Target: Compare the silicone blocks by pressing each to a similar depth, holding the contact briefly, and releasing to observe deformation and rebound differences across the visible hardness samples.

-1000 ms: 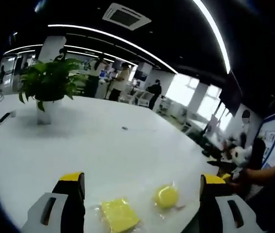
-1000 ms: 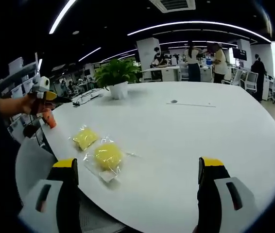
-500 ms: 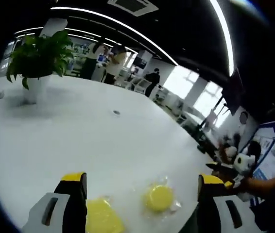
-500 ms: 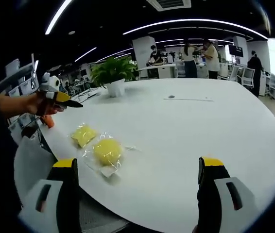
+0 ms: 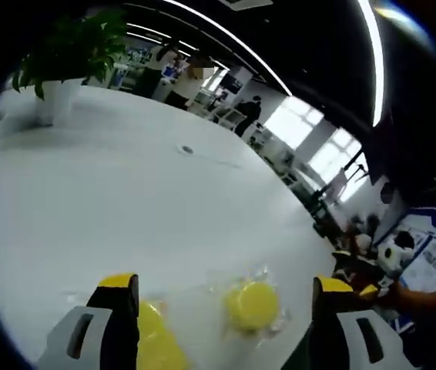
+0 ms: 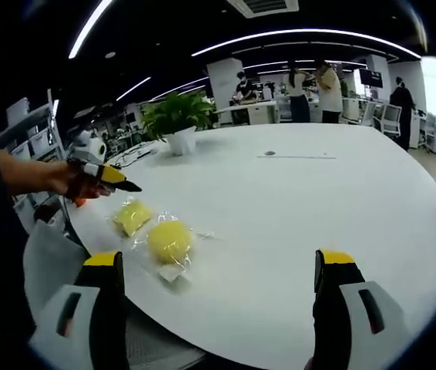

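Where the white table curves toward the person, two bagged yellow samples lie side by side.

Round block: the round yellow block [image 6: 170,240] sits in a clear wrapper near the table's edge; in the left gripper view [image 5: 252,304] it lies between the jaws, toward five o'clock of centre.

Square block: the square yellow block [image 6: 133,216] lies just beside the round one, at its ten o'clock in the right gripper view; in the left gripper view [image 5: 155,348] it is partly cut off by the left jaw, more so than a second ago.

Left gripper: the left gripper [image 5: 226,327] has its jaws wide apart with nothing between them, hovering over the blocks. Seen from the right [image 6: 104,174], it is held in a hand above the table edge, at about eleven o'clock of the square block and nearer the samples than a second ago.

Right gripper: the right gripper [image 6: 224,301] has its jaws spread wide and bare, low over the table's edge.

Table: the white table [image 6: 310,208] is broad and glossy.

Plant: the potted plant [image 6: 176,123] stands far back, at twelve o'clock of the blocks.

People: several stand at desks beyond the table.
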Motion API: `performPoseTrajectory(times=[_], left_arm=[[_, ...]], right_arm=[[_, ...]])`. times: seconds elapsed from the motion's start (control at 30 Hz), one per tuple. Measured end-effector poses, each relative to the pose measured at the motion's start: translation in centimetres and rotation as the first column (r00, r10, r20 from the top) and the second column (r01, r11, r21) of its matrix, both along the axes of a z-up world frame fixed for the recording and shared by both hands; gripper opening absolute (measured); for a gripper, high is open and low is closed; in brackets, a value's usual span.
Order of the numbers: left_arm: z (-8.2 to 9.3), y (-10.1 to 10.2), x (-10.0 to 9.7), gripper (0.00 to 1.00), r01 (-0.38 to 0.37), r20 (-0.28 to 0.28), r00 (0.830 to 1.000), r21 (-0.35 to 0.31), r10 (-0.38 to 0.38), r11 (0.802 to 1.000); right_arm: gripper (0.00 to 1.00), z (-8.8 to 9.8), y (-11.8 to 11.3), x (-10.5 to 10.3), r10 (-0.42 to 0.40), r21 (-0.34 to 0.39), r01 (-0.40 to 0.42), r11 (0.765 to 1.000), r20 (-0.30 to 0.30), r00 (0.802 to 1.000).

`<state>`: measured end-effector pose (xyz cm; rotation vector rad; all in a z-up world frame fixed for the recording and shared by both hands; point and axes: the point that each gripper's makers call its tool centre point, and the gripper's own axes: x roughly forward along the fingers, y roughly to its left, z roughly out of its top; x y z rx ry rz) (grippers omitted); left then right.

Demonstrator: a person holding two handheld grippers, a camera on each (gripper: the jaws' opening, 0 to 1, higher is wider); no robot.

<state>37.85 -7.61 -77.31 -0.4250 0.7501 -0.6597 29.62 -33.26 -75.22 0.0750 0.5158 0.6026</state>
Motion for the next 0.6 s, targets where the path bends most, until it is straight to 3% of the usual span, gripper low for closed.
performPoseTrajectory(times=[0.37, 0.43, 0.6], left_arm=[[-3.0, -1.0, 0.5, 0.83, -0.016, -0.094, 0.996, -0.03, 0.013, 0.999], [-3.4, -1.1, 0.4, 0.75, -0.015, -0.095, 0.995, -0.032, 0.012, 0.999], [-3.5, -1.7, 0.5, 0.74, -0.017, -0.105, 0.994, -0.05, 0.012, 0.999]], right_arm=[[0.96, -0.1, 0.0, -0.7, -0.009, -0.001, 0.009, 1.0, -0.002, 1.0], [0.96, -0.2, -0.1, -1.0, -0.01, -0.002, 0.01, 1.0, -0.007, 1.0], [0.96, -0.4, -0.3, -1.5, -0.014, -0.001, 0.014, 1.0, -0.013, 1.0]])
